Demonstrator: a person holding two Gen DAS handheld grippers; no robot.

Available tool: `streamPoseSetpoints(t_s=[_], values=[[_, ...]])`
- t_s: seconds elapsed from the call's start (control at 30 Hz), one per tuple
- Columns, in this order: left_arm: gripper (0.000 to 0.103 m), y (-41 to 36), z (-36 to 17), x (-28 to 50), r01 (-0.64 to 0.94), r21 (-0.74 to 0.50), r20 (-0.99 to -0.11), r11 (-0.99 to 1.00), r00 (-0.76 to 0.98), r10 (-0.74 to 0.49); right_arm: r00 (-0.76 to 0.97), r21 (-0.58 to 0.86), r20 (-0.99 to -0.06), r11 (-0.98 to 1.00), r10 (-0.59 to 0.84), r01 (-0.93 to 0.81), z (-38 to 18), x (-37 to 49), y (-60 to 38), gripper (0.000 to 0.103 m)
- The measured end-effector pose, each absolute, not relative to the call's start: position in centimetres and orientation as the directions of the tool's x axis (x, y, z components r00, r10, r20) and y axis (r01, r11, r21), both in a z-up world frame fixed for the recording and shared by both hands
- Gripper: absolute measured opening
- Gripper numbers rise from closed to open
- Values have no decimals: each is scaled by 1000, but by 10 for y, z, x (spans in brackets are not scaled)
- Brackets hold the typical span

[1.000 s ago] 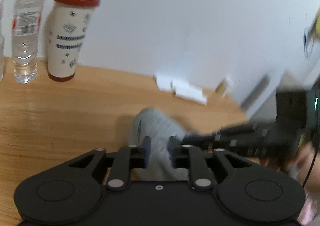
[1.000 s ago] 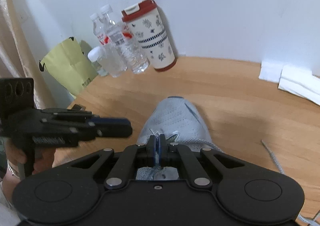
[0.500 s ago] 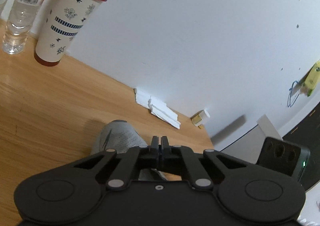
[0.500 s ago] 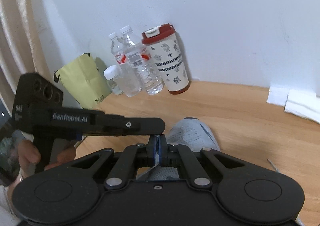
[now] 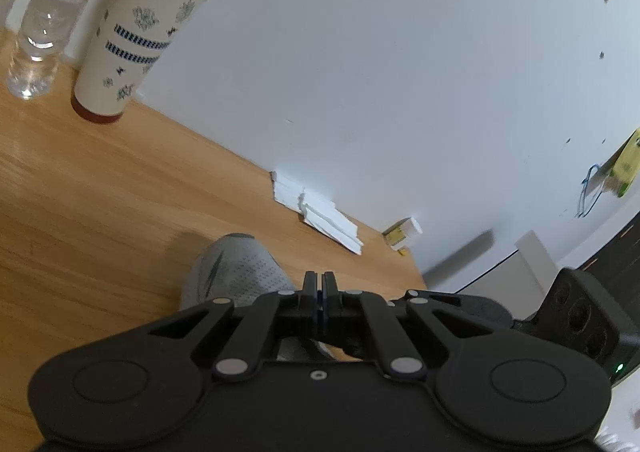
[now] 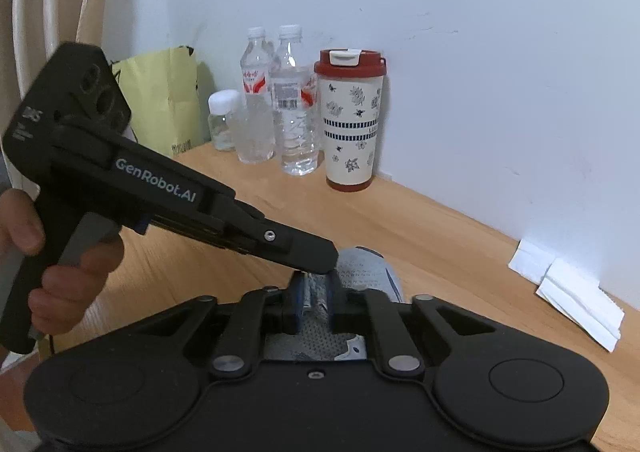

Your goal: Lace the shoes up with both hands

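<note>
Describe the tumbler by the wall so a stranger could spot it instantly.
Follow the wooden table back to the white wall. The tumbler stands there, rightmost beside the clear water bottles. Unlike them it is opaque cream, flower-printed, with a dark red lid and base.

Each view looks forward and slightly down along its own gripper's fingers, from close above the grey shoe [image 5: 236, 272] on the wooden bench [image 5: 100, 188]. The left wrist view is rolled, so the bench slopes down to the right. Both share the shoe's toe, the red-lidded tumbler [image 6: 351, 120], water bottles [image 6: 294, 112], white paper [image 5: 320, 212] and wall.
</note>
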State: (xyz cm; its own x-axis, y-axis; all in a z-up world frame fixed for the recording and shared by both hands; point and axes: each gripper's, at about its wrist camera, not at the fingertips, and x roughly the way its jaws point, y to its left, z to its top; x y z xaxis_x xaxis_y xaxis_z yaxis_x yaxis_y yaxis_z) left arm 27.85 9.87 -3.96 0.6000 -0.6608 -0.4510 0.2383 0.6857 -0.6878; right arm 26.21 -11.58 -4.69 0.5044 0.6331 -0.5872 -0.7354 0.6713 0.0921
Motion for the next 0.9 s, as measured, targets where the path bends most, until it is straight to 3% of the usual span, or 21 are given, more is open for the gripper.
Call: streamPoseSetpoints(t_s=[0.23,0.33,0.53,0.9], values=[[6,99,-37,275,251,-601,-493,759,631,-599,467,92,-650,672,600,-735,-57,269,-116,2],[20,101,-33,271,258,-536,-518,804,651,-554,421,108,-698,667,579,-738,-62,275,-112,2],[20,103,-38,268,270,-442,-571,856,651,-500,342,61,-793,624,504,-779,-68,284,-95,2],[20,105,-59,272,298,-448,-599,843,599,-530,310,-56,-875,558,372,-828,-67,285,-70,2]])
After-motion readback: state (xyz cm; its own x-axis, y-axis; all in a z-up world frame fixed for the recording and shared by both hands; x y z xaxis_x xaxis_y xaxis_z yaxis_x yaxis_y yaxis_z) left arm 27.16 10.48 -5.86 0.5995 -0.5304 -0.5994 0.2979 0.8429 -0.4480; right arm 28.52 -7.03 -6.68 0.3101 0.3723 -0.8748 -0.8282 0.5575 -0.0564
